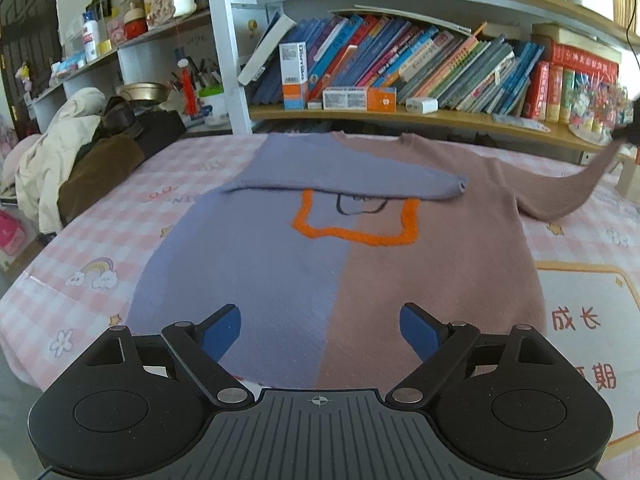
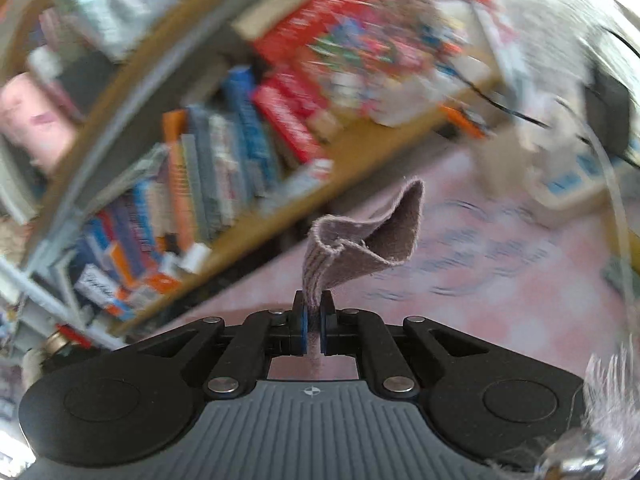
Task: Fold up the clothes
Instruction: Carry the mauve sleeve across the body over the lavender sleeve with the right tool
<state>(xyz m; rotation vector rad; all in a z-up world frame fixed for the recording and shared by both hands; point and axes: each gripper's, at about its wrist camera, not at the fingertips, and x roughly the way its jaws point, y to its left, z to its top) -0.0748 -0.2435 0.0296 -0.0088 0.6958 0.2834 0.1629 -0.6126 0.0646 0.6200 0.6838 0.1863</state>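
A two-tone sweater (image 1: pixel 320 256), lilac on the left half and brown on the right with an orange outline, lies flat on the pink checked bed cover (image 1: pixel 100 240). Its lilac sleeve (image 1: pixel 352 178) is folded across the chest. The brown sleeve (image 1: pixel 568 188) stretches up and to the right, off the cover. My left gripper (image 1: pixel 320 330) hovers open over the sweater's near hem, holding nothing. My right gripper (image 2: pixel 314 320) is shut on the brown sleeve cuff (image 2: pixel 360 240), which sticks up from between the pads; that view is blurred.
A bookshelf (image 1: pixel 400 116) full of leaning books runs along the far edge of the bed. A pile of coats and bags (image 1: pixel 80 160) lies at the left. A small wooden stand (image 1: pixel 630 178) sits at the right edge.
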